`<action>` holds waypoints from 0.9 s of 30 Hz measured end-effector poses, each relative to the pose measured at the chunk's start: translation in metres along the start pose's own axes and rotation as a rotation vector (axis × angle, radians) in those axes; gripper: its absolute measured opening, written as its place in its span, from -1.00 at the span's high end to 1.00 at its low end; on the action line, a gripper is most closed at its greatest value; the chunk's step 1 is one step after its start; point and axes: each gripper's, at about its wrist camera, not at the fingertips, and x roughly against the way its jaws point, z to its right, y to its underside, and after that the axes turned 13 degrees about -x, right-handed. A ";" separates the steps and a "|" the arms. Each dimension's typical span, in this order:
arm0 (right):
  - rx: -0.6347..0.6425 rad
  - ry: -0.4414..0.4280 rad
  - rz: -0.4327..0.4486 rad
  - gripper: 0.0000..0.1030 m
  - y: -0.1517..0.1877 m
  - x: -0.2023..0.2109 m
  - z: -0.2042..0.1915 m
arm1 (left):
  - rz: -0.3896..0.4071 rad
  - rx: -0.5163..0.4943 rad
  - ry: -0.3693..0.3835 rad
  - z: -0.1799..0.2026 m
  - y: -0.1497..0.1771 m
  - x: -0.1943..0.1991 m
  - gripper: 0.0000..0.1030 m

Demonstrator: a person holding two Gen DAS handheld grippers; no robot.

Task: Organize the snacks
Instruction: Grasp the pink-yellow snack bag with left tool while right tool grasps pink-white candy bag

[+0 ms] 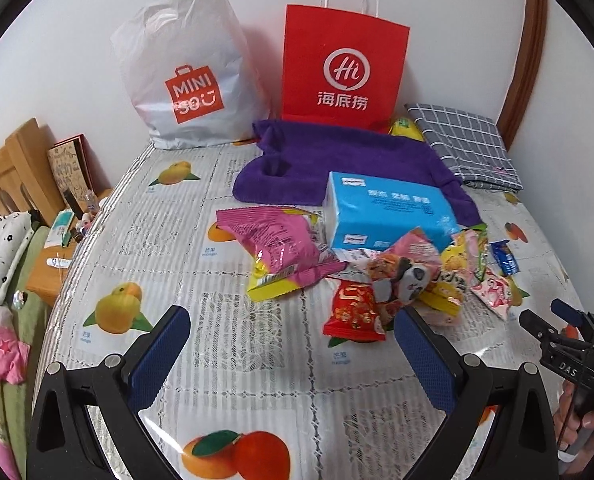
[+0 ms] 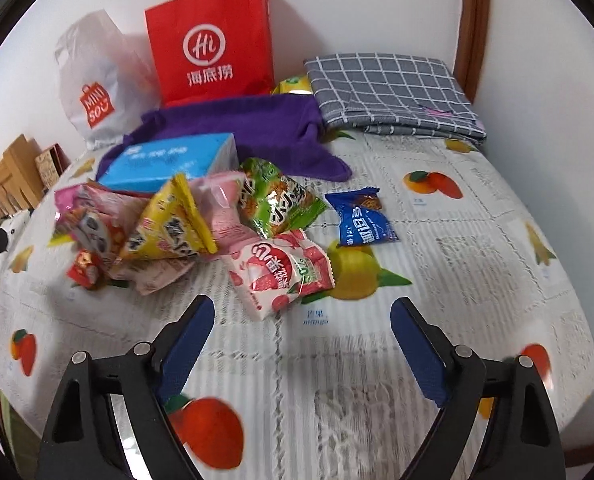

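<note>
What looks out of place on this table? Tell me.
The snack packets lie in a loose heap, overlapping and tilted, against the blue tissue box. One blue packet lies apart from them.

We hold the left gripper level and low, its blue-padded fingers spread wide with nothing between them. Far off to its right, the right gripper shows at the edge, our hand wrapped around its handle. Through its own camera the right gripper also stands spread wide, fingers holding nothing.
</note>
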 end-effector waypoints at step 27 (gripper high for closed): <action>0.080 -0.042 -0.069 -0.22 -0.009 -0.068 -0.027 | 0.007 -0.037 0.083 -0.038 -0.005 -0.048 -0.99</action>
